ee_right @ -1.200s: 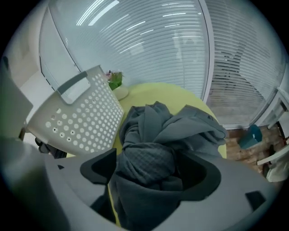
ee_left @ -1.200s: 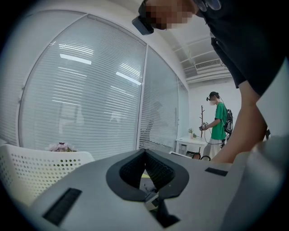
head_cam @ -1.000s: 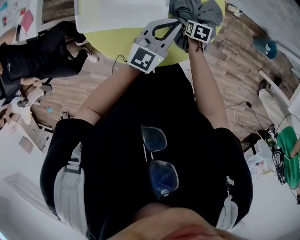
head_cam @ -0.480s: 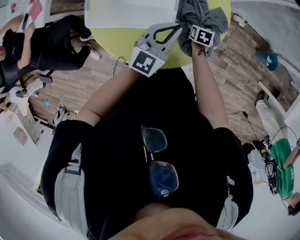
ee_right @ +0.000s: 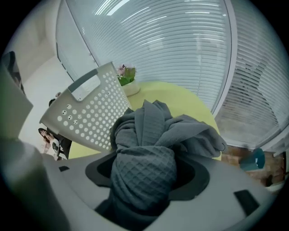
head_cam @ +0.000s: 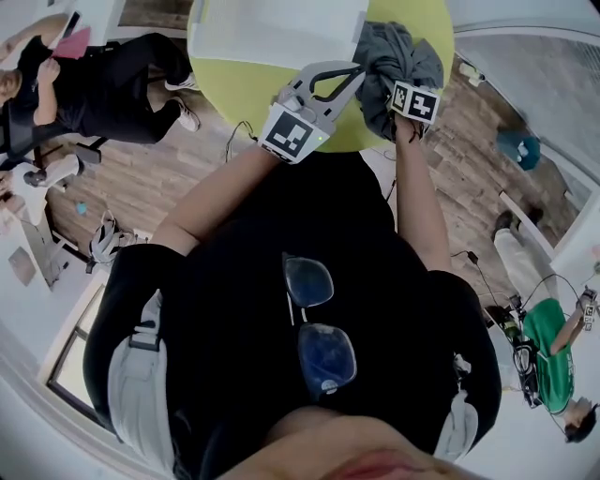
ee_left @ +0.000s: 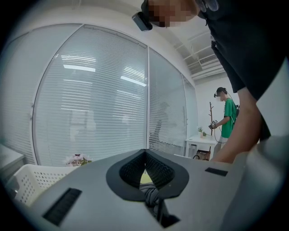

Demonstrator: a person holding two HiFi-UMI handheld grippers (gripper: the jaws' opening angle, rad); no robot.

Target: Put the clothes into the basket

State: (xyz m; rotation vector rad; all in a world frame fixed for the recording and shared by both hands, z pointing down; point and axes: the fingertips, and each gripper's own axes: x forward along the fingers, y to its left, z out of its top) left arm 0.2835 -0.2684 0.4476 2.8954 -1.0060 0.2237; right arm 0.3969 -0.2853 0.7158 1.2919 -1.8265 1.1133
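Head view: grey waffle-knit garment (head_cam: 403, 52) still bunched over the yellow-green surface (head_cam: 230, 89), just right of the white basket (head_cam: 281, 28), not in yet. Right tongs (ee_right: 146, 173) just closed tighter, clenched on the bundle; left tongs (ee_left: 145, 169) pinch a strand. Grip looks ready for transfer. No readable writing, only square markers (head_cam: 415, 101).

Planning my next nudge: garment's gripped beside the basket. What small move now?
Probably carry the grey garment over the white basket: the right gripper has just been closing its jaws on it, the left gripper pinches a strand, and it hangs beside the basket.
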